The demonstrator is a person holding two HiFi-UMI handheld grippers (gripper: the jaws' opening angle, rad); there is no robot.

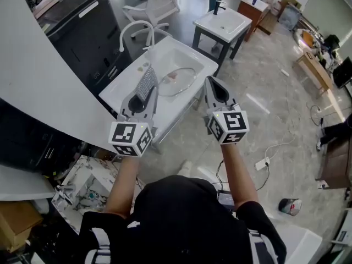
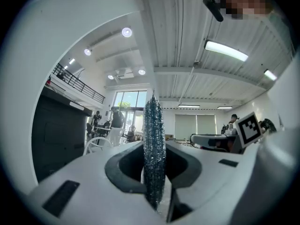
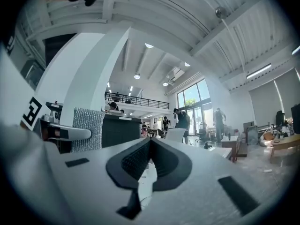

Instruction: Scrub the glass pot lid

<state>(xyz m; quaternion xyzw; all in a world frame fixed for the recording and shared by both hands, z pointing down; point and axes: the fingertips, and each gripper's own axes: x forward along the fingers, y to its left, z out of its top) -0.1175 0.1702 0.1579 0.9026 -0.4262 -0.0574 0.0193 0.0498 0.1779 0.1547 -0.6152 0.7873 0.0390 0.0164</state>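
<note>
The glass pot lid (image 1: 177, 81) lies in the basin of a white sink (image 1: 190, 56) ahead of me. My left gripper (image 1: 144, 98) is shut on a silvery mesh scrub pad (image 1: 147, 81), which stands on edge above the sink's near left rim, short of the lid. In the left gripper view the scrub pad (image 2: 153, 149) rises upright between the jaws of the left gripper (image 2: 155, 175). My right gripper (image 1: 212, 82) hovers level just right of the lid, past the sink's near edge. Its jaws (image 3: 150, 143) are shut with nothing between them. From there the scrub pad (image 3: 88, 128) shows at the left.
A curved white faucet (image 1: 135, 29) stands at the sink's far left. A black cabinet (image 1: 82, 26) and a grey wall are to the left, a white chair (image 1: 159, 4) and a second white sink stand (image 1: 223, 23) behind. A power strip (image 1: 261, 164) and cables lie on the floor.
</note>
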